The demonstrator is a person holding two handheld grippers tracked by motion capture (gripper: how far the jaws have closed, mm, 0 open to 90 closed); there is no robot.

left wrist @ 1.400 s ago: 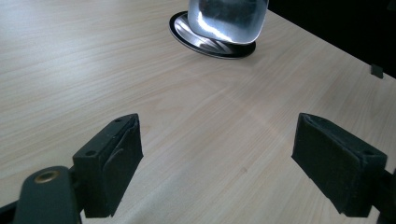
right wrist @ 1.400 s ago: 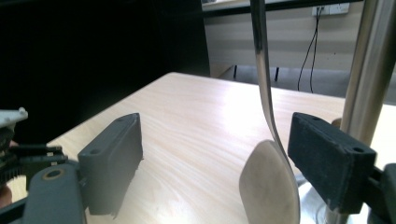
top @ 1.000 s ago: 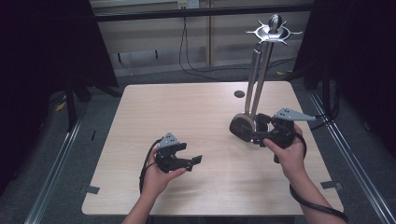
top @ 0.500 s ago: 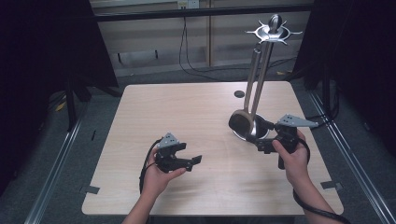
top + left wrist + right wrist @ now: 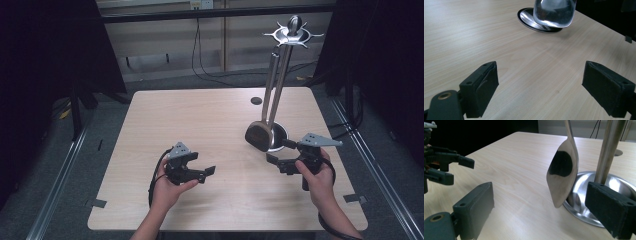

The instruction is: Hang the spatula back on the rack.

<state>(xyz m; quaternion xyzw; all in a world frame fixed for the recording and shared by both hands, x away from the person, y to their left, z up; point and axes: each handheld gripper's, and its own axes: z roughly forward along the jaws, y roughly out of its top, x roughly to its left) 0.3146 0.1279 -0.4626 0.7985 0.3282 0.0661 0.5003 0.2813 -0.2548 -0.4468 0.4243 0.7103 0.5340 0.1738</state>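
Observation:
A metal utensil stand (image 5: 280, 75) rises from a round steel base (image 5: 280, 134) at the table's right. A large steel spoon (image 5: 257, 136) hangs from the hook ring at the top, its bowl just above the table beside the base. My right gripper (image 5: 279, 152) is open, just right of the bowl and apart from it. In the right gripper view the spoon (image 5: 562, 172) and base (image 5: 584, 195) lie beyond the wide-apart jaws (image 5: 541, 197). My left gripper (image 5: 206, 174) is open over bare table at front centre, its jaws (image 5: 540, 85) pointing toward the spoon (image 5: 554, 12).
A small dark round disc (image 5: 256, 100) lies on the wooden table (image 5: 200, 120) behind the stand. Tape marks (image 5: 96, 203) sit at the front corners. Metal floor rails run along both sides. The other gripper (image 5: 446, 165) is at the left of the right gripper view.
My right gripper has drawn back from the stand's base toward the near right. The spoon and the left gripper have stayed put.

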